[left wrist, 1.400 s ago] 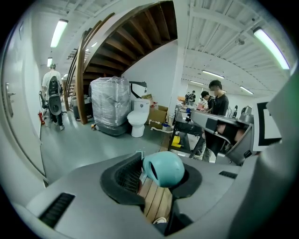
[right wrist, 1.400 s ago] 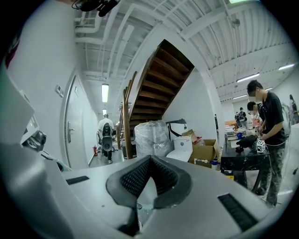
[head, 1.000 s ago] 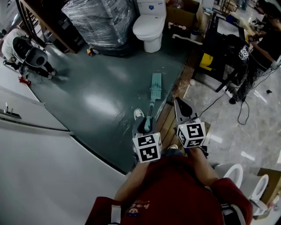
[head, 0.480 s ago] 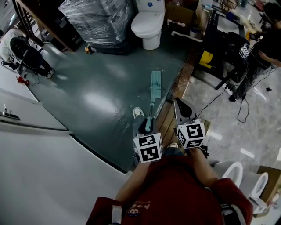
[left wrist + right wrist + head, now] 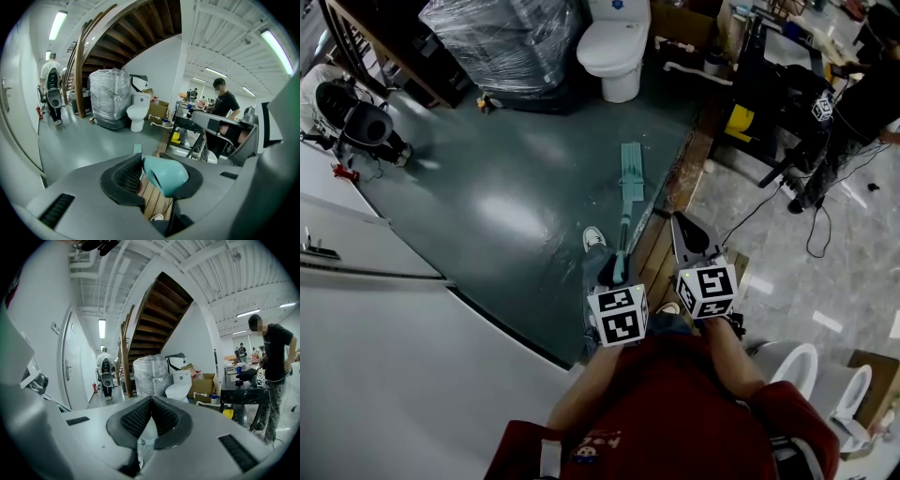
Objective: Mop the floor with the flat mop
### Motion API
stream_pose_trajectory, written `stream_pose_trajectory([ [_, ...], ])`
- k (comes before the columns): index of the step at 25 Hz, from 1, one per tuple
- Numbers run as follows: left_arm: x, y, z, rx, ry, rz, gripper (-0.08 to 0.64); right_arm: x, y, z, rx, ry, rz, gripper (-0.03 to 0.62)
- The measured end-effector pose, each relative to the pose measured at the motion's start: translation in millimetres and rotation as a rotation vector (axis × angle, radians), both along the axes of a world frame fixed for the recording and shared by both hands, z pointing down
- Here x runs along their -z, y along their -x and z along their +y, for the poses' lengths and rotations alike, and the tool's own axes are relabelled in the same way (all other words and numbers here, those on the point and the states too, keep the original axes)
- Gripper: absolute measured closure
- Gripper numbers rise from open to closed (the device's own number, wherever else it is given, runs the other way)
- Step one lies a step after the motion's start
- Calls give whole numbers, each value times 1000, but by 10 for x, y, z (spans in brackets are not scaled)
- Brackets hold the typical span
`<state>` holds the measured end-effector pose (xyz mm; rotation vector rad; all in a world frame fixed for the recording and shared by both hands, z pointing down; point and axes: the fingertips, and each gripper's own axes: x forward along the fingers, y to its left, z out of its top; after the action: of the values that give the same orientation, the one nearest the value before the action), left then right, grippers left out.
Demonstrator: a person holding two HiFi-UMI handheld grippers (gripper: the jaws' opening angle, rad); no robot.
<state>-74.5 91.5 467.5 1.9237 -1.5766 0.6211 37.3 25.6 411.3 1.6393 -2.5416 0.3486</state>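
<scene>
The left hand-held gripper (image 5: 157,180) pinches the flat mop (image 5: 632,180) by its teal handle end, hiding the upper pole. The right hand-held gripper (image 5: 151,401) is pressed together. A toilet (image 5: 614,47) stands beyond.

Head view steeply down; claw views level; toilet (image 5: 614,47) shared.

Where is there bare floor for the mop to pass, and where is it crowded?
Bare: the green floor between the white wall, the wrapped pallet and the mop head. Crowded: right of it, by the wooden planks and black stand.
</scene>
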Motion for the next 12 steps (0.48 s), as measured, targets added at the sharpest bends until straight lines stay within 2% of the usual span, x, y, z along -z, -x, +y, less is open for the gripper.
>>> stream_pose_trajectory([
  [12,-138,15,-358,-9,13,-6,428,-155,19,-241,-9,36,6,575],
])
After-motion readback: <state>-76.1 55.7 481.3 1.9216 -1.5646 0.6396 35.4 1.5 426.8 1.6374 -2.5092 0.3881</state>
